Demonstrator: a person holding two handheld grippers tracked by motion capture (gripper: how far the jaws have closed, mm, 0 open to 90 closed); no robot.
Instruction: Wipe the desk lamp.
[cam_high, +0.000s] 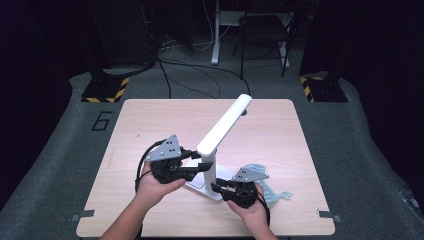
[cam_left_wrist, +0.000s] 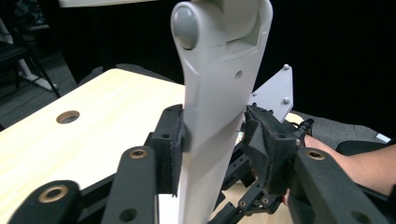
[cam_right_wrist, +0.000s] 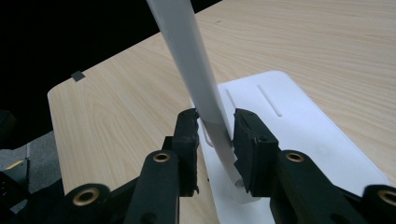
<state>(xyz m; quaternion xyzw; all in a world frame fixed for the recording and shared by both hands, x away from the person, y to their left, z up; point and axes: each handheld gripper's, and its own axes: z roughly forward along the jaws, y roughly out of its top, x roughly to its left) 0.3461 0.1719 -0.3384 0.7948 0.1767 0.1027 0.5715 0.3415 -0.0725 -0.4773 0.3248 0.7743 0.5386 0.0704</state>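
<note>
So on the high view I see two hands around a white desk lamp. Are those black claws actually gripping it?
Observer: The right gripper is. Both its pads press the lamp's post just above the base.
Operator: And the left one?
Observer: The left gripper straddles the post higher up. One pad touches it; whether the other does, I cannot tell.
Operator: Anything at the top of the post?
Observer: A round grey hinge cap.
</note>
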